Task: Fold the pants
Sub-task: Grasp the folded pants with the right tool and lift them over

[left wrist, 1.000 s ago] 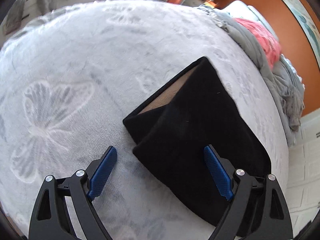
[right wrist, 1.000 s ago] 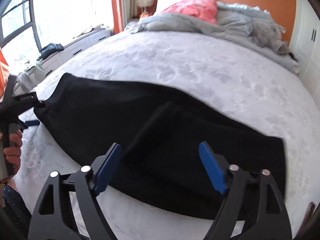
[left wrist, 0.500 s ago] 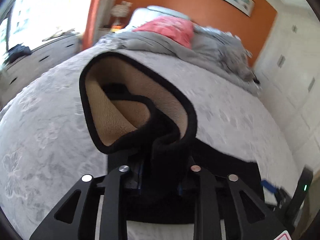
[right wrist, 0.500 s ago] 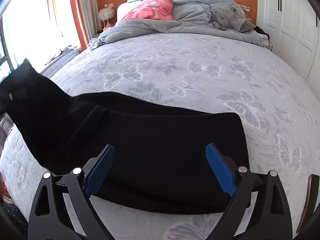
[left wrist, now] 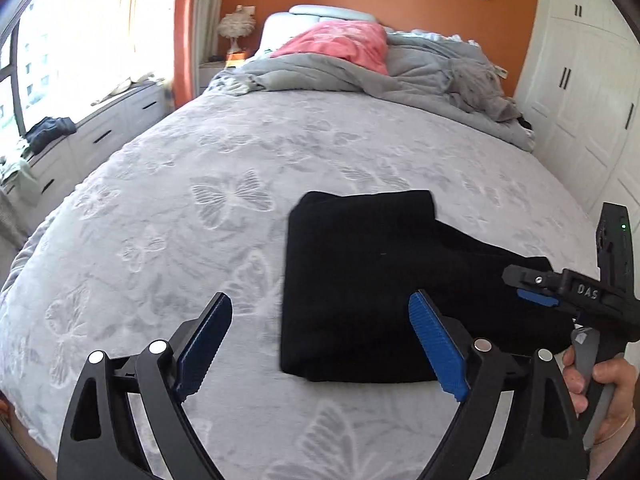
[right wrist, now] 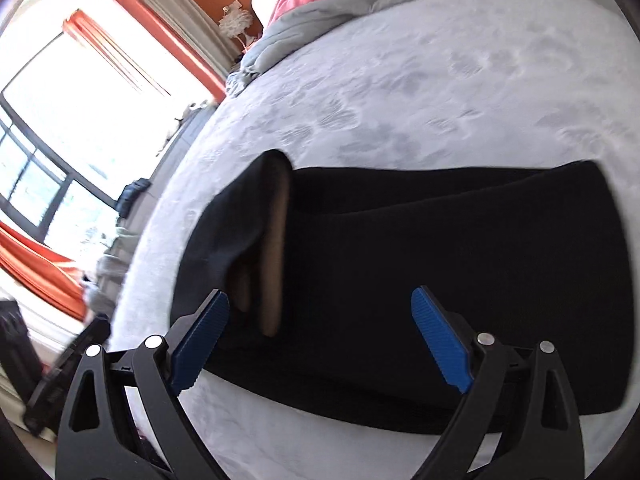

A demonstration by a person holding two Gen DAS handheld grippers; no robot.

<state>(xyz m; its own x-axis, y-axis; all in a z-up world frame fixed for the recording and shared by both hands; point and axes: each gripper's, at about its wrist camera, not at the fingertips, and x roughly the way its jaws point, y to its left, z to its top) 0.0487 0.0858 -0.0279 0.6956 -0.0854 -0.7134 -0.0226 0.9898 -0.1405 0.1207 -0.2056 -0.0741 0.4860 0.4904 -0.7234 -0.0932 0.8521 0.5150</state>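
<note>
The black pants (left wrist: pixel 360 280) lie folded into a thick stack on the butterfly-print bed cover (left wrist: pixel 200 200). My left gripper (left wrist: pixel 320 300) hovers over the stack's near left corner. Its jaws are opening, and nothing is pressed between the blue pads. Over the stack's right end, a hand (left wrist: pixel 600 376) holds my right gripper (left wrist: pixel 536 292). In the right wrist view the right gripper (right wrist: pixel 319 296) stands wide open just above the pants (right wrist: pixel 440 240). It grips nothing. A folded-over end there shows its tan lining (right wrist: pixel 276 240).
A crumpled grey duvet (left wrist: pixel 400 76) and a pink pillow (left wrist: pixel 340 40) lie at the head of the bed. White drawers (left wrist: pixel 100 132) run under the window at left. White wardrobe doors (left wrist: pixel 580 100) stand at right.
Half a second ago my left gripper was shut on the pants' leg end, carrying it over the rest. That end now lies on the stack and the gripper is open. The right gripper has rolled.
</note>
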